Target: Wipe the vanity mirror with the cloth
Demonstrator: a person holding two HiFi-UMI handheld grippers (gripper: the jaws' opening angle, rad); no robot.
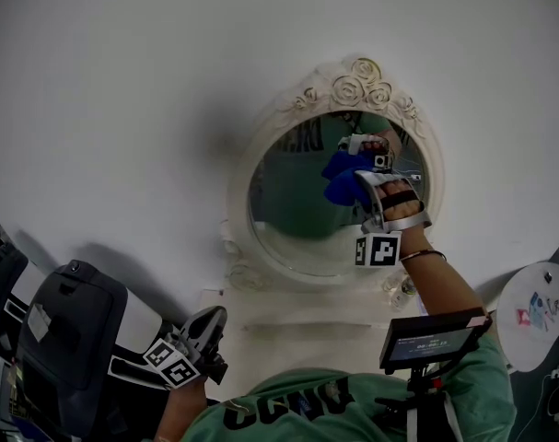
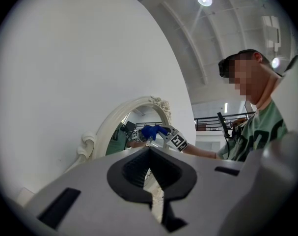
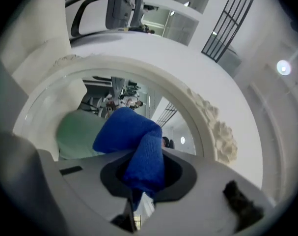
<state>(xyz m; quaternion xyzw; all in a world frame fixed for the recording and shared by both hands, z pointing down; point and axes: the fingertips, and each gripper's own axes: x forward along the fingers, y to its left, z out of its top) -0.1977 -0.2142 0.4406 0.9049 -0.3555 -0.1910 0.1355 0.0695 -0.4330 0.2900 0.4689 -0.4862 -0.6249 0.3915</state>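
While our right gripper [image 1: 360,184] is clamped on the blue cloth [image 1: 340,180], we press that cloth against the glass of the oval vanity mirror [image 1: 293,205], in its upper right part, just under the white frame's carved roses [image 1: 355,83]. Our left gripper [image 1: 211,324] hangs low, well apart from the mirror, its jaws together with nothing between them.
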